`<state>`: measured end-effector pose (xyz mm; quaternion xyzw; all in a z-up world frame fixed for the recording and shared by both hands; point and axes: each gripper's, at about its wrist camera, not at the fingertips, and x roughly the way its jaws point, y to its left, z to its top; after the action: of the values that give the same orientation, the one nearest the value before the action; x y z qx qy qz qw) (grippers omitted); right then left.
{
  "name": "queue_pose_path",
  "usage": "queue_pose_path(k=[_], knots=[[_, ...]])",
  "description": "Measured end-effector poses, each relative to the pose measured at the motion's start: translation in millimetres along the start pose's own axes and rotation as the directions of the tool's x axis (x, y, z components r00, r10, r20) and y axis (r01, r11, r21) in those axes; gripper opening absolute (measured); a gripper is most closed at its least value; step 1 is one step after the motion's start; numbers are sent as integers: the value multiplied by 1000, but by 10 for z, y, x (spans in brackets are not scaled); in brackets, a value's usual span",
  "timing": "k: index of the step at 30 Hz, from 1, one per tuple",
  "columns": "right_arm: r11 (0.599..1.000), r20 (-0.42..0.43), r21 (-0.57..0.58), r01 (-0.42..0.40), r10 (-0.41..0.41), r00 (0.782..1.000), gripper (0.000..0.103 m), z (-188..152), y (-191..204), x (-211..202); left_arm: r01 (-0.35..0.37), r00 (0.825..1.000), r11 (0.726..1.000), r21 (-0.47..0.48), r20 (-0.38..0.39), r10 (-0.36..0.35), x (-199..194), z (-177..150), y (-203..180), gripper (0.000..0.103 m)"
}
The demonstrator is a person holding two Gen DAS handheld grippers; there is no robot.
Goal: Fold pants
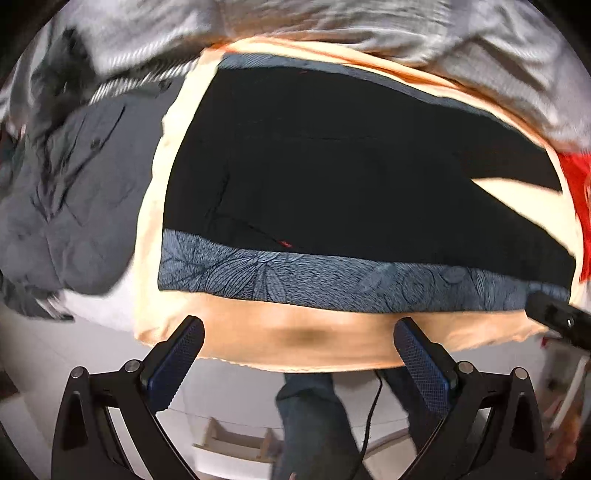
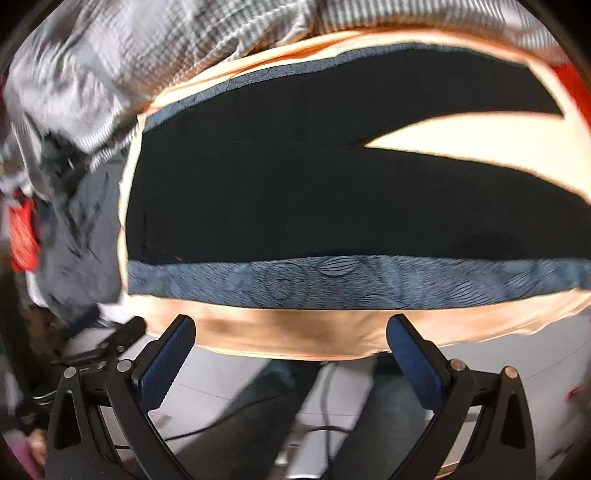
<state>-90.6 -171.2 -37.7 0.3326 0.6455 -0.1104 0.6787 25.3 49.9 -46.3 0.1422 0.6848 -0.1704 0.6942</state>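
Observation:
Black pants [image 1: 332,166] with grey-blue leaf-patterned side bands lie spread flat on a peach cloth [image 1: 295,343], waistband to the left and the two legs parting toward the right. The right wrist view shows the same pants [image 2: 295,206] with the peach cloth [image 2: 480,140] visible between the legs. My left gripper [image 1: 299,328] hovers open at the near edge of the cloth, short of the patterned band [image 1: 332,280], with nothing between its fingers. My right gripper [image 2: 291,326] is likewise open and empty, just short of the near band [image 2: 351,280].
A crumpled dark grey garment [image 1: 66,206] lies left of the pants, and grey striped bedding [image 1: 332,22] piles up behind. Red fabric [image 1: 576,192] sits at the far right. A person's legs in dark jeans [image 1: 314,417] stand below the table edge, with a cable.

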Motion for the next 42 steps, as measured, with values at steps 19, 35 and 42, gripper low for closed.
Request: queue_pose_path(k=[19,35,42], knots=[[737,-15,473,-482,554,832,72,-303,-745,1565,169,980,949,-267,-55,-190,854,8,538,103],[516,165,469,-717,747,644,44,41,-757,1573,301,945,872,-386,-4,-328,1027,-10,793,103],[481,150,472,-739,782,605,37,108,-714,1459,423,892,761,-493,77,-446,1088,-30,977,103]])
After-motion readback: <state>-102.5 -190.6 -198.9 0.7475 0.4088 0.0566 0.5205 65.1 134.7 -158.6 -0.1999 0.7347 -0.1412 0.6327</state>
